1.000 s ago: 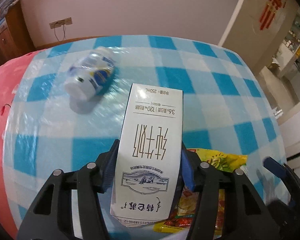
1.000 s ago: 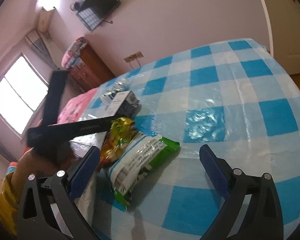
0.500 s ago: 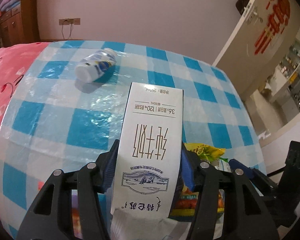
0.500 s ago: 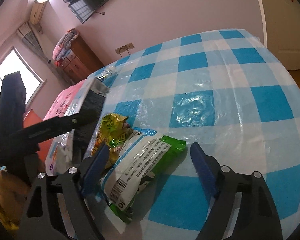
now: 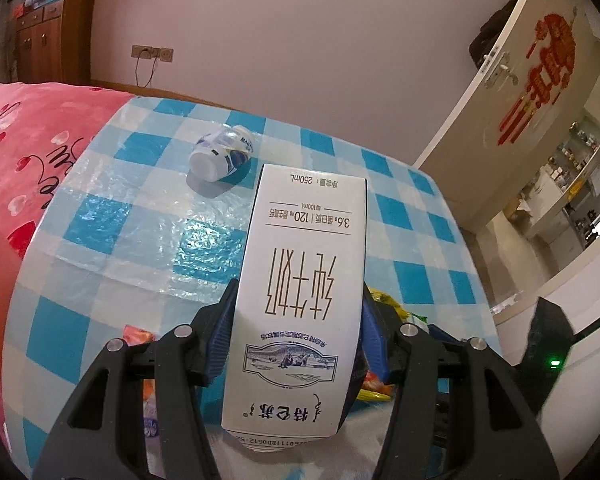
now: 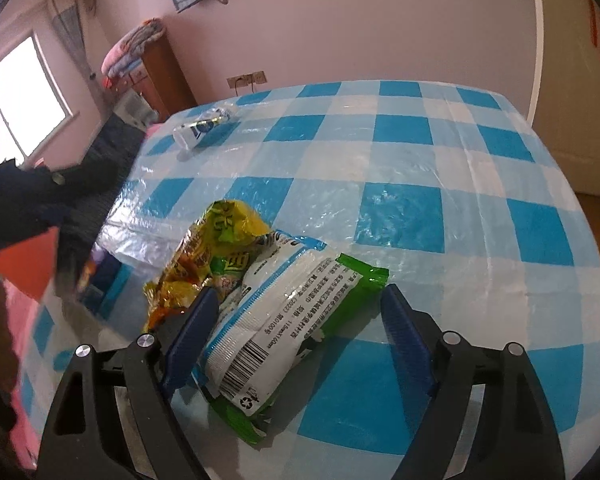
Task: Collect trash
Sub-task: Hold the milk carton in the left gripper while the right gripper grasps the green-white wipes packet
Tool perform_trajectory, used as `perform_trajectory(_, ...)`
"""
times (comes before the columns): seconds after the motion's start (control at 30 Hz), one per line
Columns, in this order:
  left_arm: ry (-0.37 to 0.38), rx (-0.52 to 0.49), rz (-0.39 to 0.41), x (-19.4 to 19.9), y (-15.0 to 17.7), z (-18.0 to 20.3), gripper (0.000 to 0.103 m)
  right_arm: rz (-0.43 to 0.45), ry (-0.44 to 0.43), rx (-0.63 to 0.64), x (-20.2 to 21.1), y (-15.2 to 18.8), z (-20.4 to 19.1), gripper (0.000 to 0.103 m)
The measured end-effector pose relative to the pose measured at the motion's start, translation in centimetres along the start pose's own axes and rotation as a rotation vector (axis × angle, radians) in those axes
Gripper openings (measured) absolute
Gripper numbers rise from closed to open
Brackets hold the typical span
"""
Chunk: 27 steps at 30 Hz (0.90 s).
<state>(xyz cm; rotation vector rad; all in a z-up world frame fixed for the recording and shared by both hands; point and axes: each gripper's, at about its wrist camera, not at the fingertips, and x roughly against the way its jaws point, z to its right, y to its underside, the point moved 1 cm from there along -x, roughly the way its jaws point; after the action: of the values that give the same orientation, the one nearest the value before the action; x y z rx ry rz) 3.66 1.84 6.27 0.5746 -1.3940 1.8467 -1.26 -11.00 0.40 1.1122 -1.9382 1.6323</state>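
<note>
Carton point(image 5: 300, 300) is clamped in left claw point(image 5: 296, 336), held above the counter point(image 5: 132, 248). Right claw point(image 6: 300, 336) is unclenched, straddling the green pack point(image 6: 276, 336) w/ no squeeze yet; it should be centred, then closed gently.

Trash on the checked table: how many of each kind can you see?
White milk carton, clamped in the left gripper: 1
White plastic bottle, lying down: 1
Snack packets, green-and-white and yellow: 2
Total: 4

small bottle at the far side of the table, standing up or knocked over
Knocked over. The bottle lies on its side on the checked tablecloth, its round white end facing the camera; the right wrist view shows it lying flat too.
</note>
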Motion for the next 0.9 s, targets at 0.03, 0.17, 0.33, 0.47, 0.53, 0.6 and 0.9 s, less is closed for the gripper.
perform_trajectory(0.03, 0.002, 0.001, 0.003, 0.3, 0.0, 0.0, 0.056, -0.002, 0.004, 0.009, 0.0, 0.0, -0.1, 0.083)
perform_trajectory(0.17, 0.013, 0.004, 0.018, 1.5, 0.3, 0.0, 0.056, -0.009, 0.002, 0.041, -0.1, 0.0, -0.3, 0.082)
perform_trajectory(0.33, 0.024, 0.002, 0.011, 2.2, 0.8, -0.1, 0.056, -0.010, -0.021, 0.063, -0.1, -0.1, -0.2, 0.070)
perform_trajectory(0.47, 0.028, 0.006, -0.003, 2.4, 1.6, -0.5, 0.056, -0.010, -0.036, 0.076, -0.1, -0.1, -0.2, 0.064)
perform_trajectory(0.53, 0.034, 0.011, -0.010, 2.6, 2.1, -0.9, 0.056, -0.009, -0.034, 0.086, 0.0, -0.2, 0.1, 0.064)
perform_trajectory(0.6, 0.040, 0.013, -0.013, 2.9, 2.4, -1.2, 0.056, -0.010, -0.011, 0.088, 0.1, -0.3, 0.4, 0.069)
perform_trajectory(0.9, 0.061, 0.030, -0.022, 3.4, 3.4, -2.7, 0.056, -0.021, 0.123, 0.019, 0.6, -0.7, 2.2, 0.084)
